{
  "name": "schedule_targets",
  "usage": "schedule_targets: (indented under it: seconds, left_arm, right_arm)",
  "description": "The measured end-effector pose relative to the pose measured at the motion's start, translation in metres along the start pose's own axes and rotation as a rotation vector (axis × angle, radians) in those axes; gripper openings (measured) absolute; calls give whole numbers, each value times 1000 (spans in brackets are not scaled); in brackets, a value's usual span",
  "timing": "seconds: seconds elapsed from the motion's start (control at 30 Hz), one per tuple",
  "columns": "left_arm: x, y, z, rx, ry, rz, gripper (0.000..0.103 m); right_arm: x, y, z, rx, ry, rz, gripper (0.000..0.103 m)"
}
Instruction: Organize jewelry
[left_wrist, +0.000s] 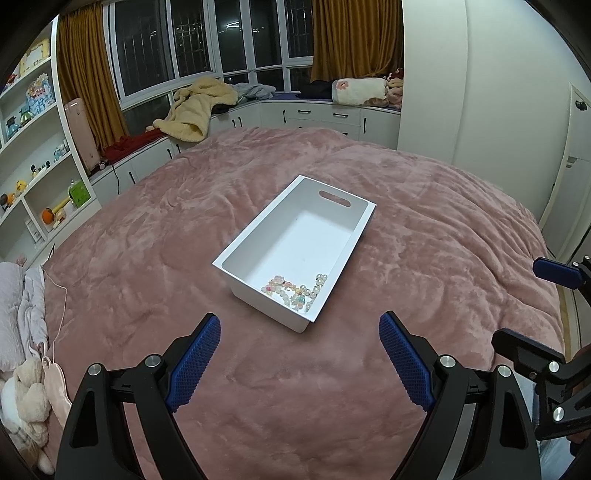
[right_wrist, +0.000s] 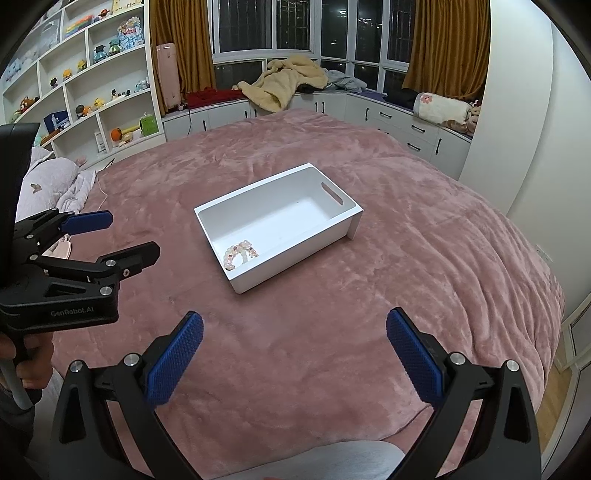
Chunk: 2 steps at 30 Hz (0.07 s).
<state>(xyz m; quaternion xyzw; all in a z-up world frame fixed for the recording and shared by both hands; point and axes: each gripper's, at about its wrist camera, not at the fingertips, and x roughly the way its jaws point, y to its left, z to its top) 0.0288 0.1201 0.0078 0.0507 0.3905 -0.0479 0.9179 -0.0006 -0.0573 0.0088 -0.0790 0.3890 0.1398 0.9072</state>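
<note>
the left gripper (left_wrist: 299, 332) hangs over the pink blanket (left_wrist: 424, 206) with its blue pads (left_wrist: 195, 362) spread wide and nothing between them. the right gripper (right_wrist: 294, 332) is spread just as wide and also empty, low over the near part of the bed. ahead of both, well apart from the pads, a white bin (right_wrist: 295, 254) sits on the blanket. beaded bracelets (left_wrist: 295, 290) lie in a small heap in its near corner, against the wall. beyond the bed stand white shelves (right_wrist: 92, 92) with toys, and a window seat (right_wrist: 406, 114).
</note>
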Motion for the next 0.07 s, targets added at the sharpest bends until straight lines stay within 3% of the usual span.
schedule_targets:
  seconds: [0.07]
  left_arm:
    - [0, -1, 1, 1, -1, -2, 89]
  right_arm:
    - [-1, 0, 0, 2, 0, -1, 98]
